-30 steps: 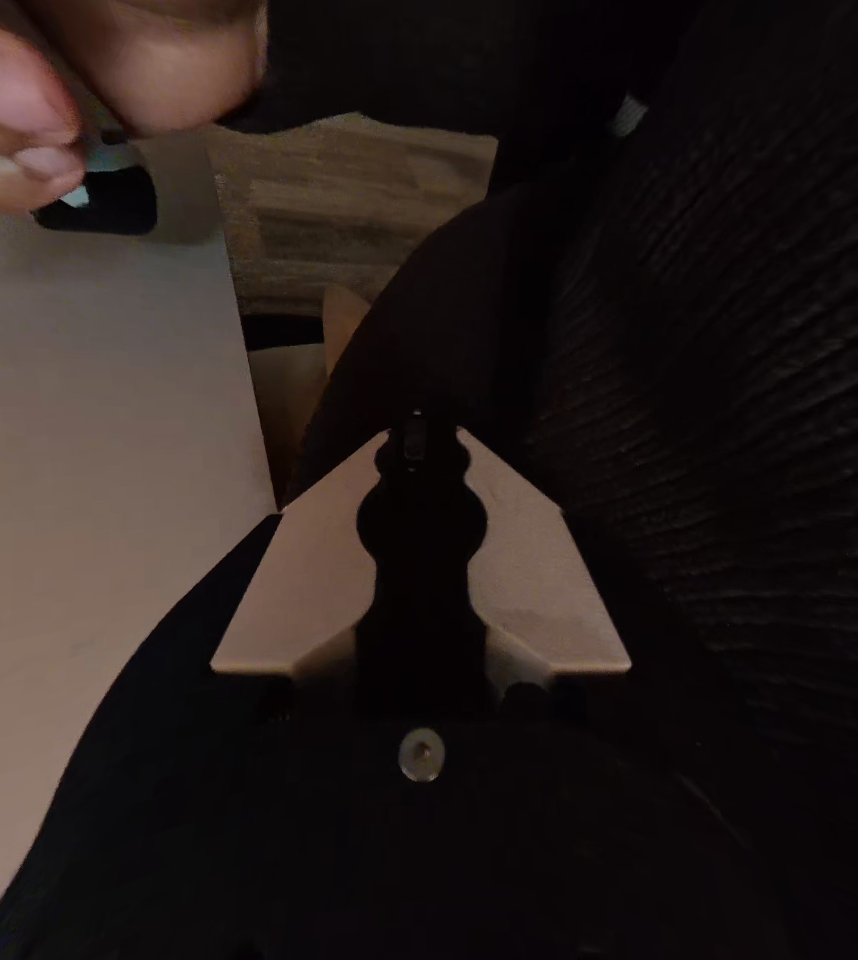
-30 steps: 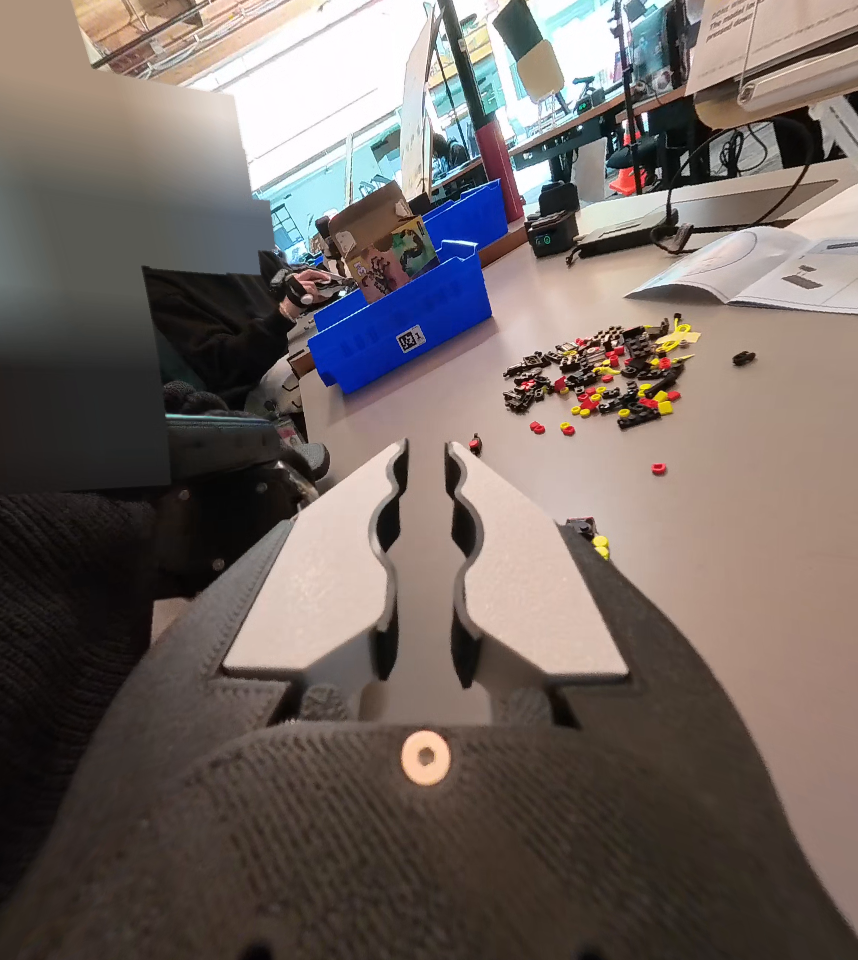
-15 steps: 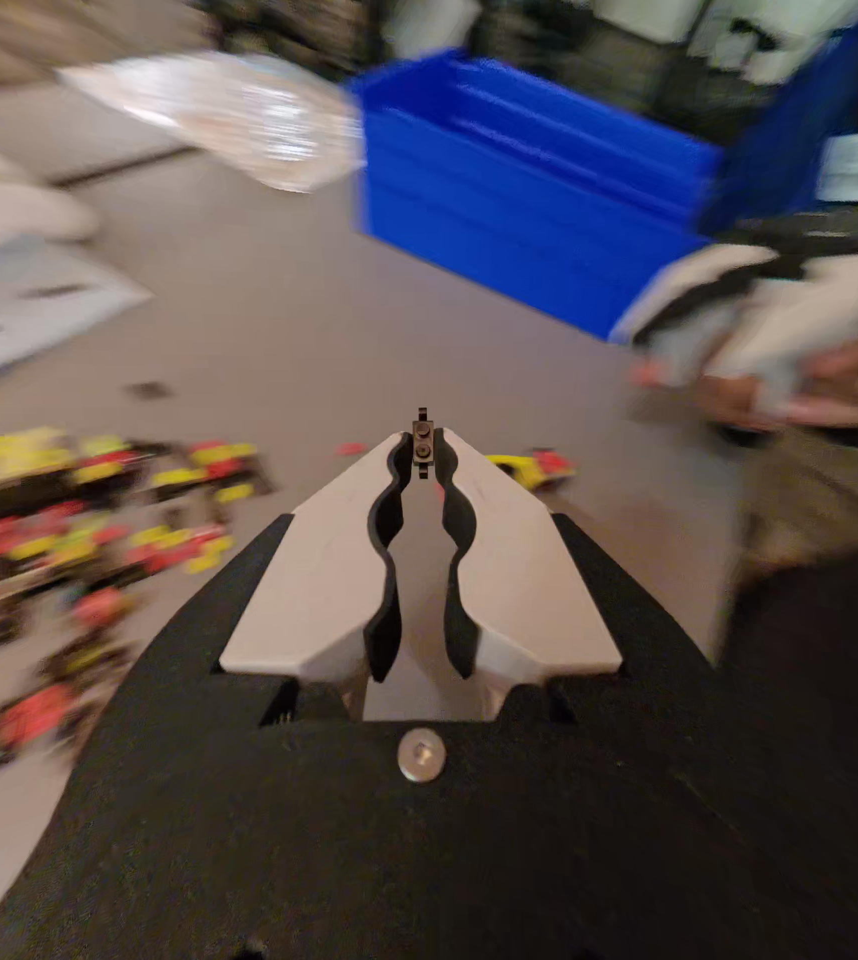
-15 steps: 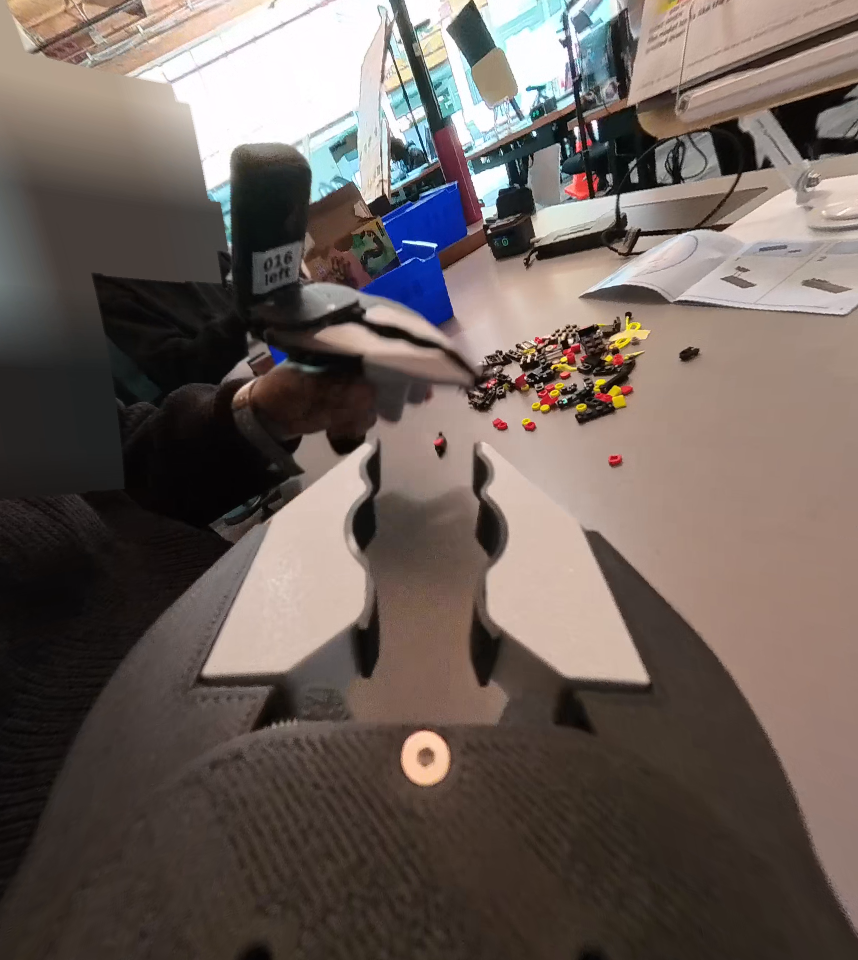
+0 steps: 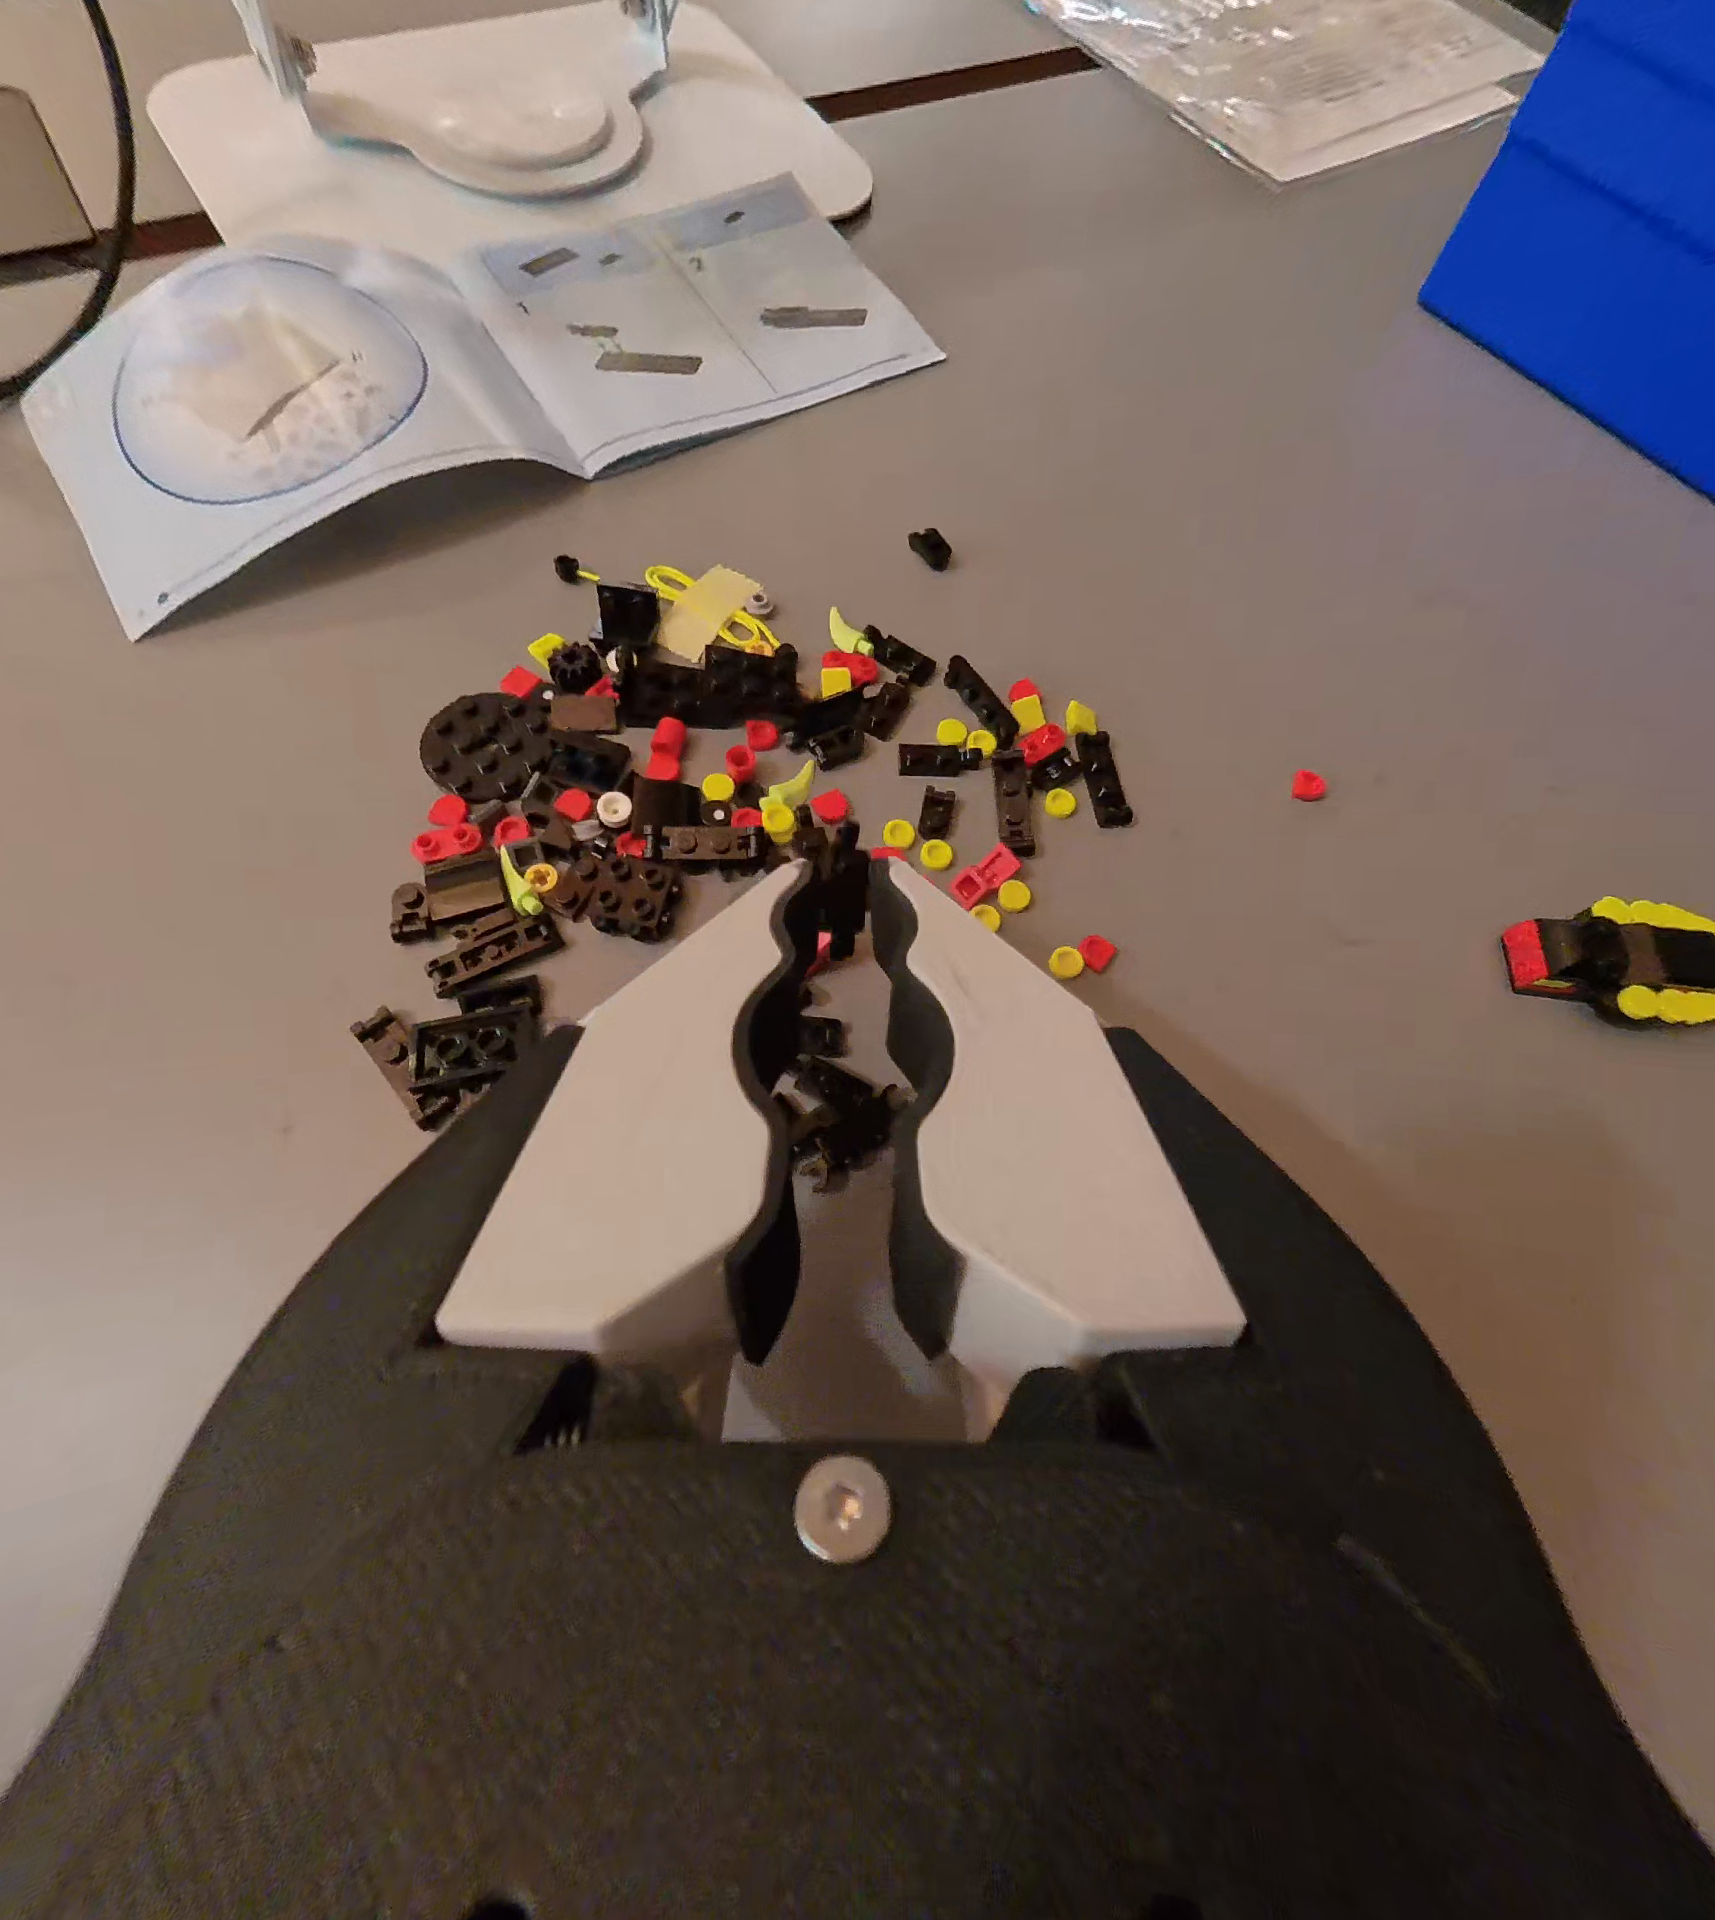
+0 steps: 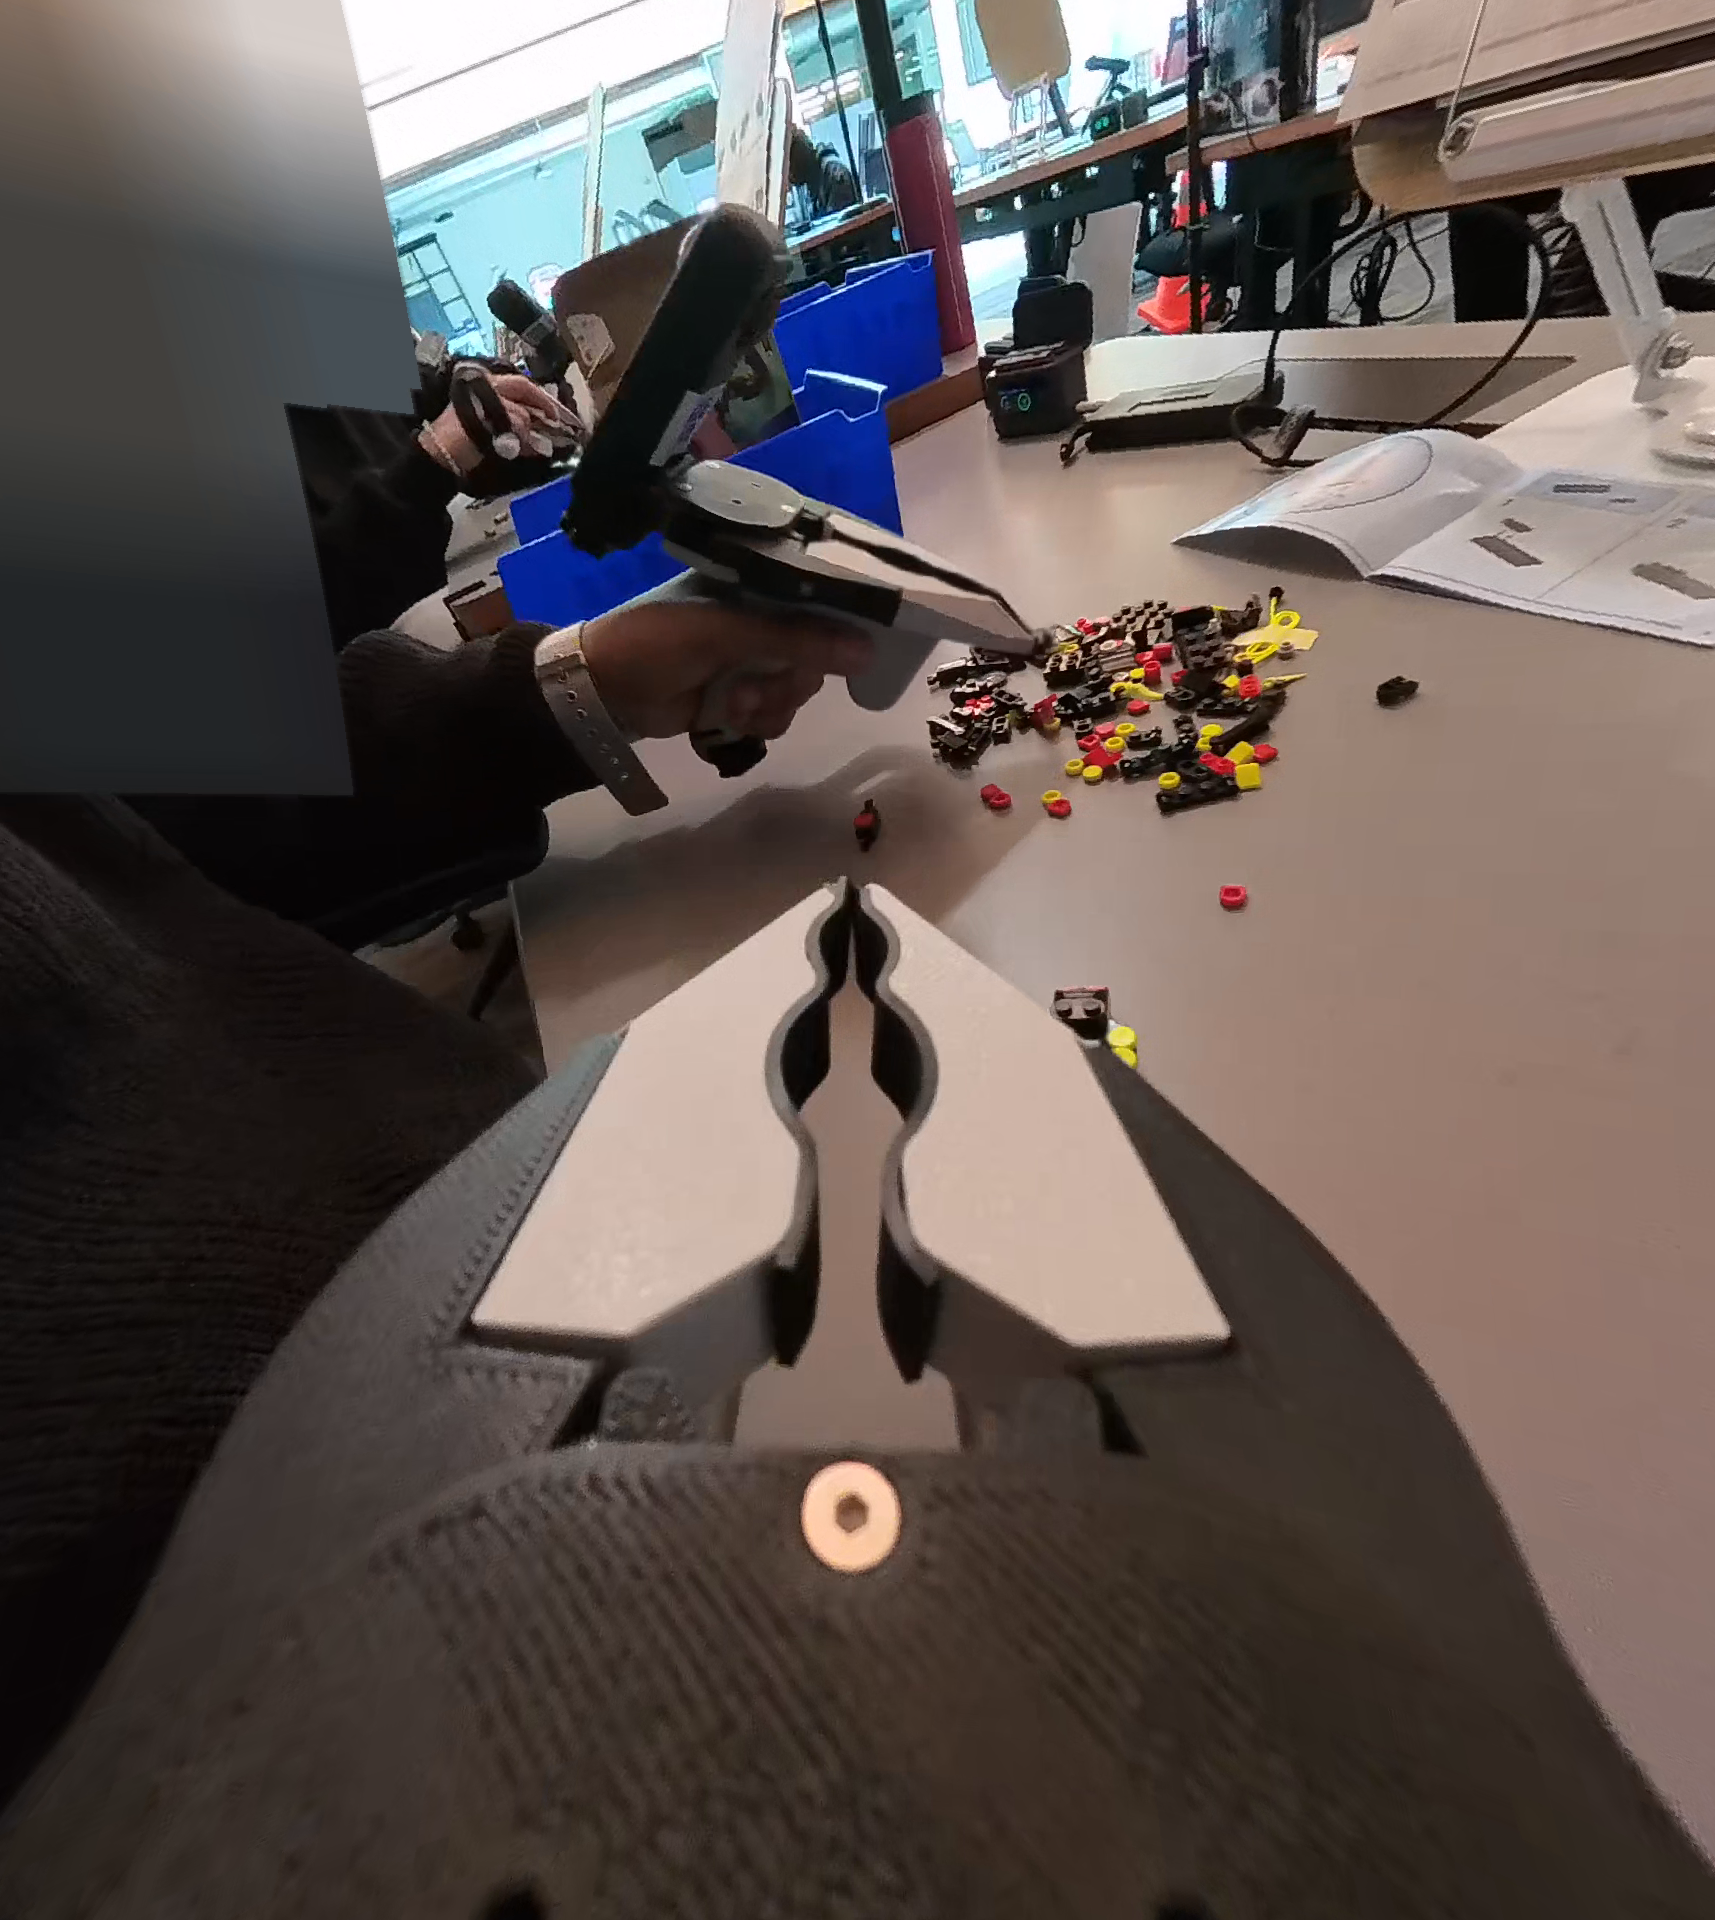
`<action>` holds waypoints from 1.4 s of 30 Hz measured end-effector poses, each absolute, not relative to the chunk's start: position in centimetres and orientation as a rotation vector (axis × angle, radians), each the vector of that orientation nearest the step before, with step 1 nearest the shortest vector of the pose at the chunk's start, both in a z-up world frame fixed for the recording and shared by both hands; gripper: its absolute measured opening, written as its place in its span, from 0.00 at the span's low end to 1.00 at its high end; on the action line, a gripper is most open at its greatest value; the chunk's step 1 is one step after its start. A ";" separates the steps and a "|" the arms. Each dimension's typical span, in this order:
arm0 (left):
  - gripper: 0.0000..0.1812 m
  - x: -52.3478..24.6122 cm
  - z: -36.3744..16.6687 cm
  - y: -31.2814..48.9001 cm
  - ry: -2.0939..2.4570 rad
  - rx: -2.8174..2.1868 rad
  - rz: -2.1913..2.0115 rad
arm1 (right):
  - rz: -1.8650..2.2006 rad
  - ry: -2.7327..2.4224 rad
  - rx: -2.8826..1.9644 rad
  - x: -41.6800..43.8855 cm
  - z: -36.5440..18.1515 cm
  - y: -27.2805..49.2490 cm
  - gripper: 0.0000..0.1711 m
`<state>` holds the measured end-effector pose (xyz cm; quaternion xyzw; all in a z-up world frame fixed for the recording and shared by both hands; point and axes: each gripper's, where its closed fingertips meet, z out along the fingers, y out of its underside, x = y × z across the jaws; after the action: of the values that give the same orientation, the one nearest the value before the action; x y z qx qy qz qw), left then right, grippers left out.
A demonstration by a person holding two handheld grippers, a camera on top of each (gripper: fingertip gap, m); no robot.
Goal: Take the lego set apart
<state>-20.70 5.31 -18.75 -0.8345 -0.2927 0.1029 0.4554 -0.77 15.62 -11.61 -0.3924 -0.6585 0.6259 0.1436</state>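
While hovering over the loose brick pile [image 5: 749,790], the left gripper [image 5: 840,883] is pinching a small black piece [image 5: 837,894] | right gripper [image 6: 851,896] is resting clenched, empty | remaining yellow-black model [image 5: 1653,971] is lying apart on the table [image 5: 1300,540].

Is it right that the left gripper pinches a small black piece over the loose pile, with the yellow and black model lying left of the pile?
Not quite. The left wrist view shows the yellow and black model right of the loose pile, not left. The left gripper does pinch a small black piece over it.
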 end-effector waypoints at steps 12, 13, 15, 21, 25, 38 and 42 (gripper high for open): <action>0.18 -16.5 -17.4 5.5 -0.430 -2.155 0.265 | 1.813 -1.910 -1.204 -0.9 -12.1 16.0 0.07; 0.18 -15.9 -17.7 5.1 -0.361 -2.194 0.275 | 1.818 -1.906 -1.207 -0.9 -12.1 16.0 0.07; 0.15 -14.6 -18.6 4.0 -0.229 -2.269 0.259 | 1.825 -1.905 -1.213 -1.0 -12.1 16.1 0.08; 0.16 -12.0 -21.5 1.6 -0.115 -2.405 0.064 | 1.852 -1.905 -1.238 -1.1 -12.4 16.0 0.08; 0.15 -12.1 -22.7 1.5 -0.117 -2.443 0.061 | 1.859 -1.903 -1.253 -1.3 -12.5 16.1 0.08; 0.02 -6.1 -15.5 7.5 -0.289 -2.036 -0.555 | 1.874 -1.946 -1.199 -0.8 -12.4 14.9 0.16; 0.03 -3.6 -12.3 9.9 -0.503 -1.781 -0.954 | 1.859 -1.968 -1.112 -0.3 -11.9 13.8 0.22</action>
<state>-3.56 9.92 -12.31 -0.7382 -0.2086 -0.3955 0.5051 -0.32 13.78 -11.90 -0.3778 -0.6686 0.6315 0.1070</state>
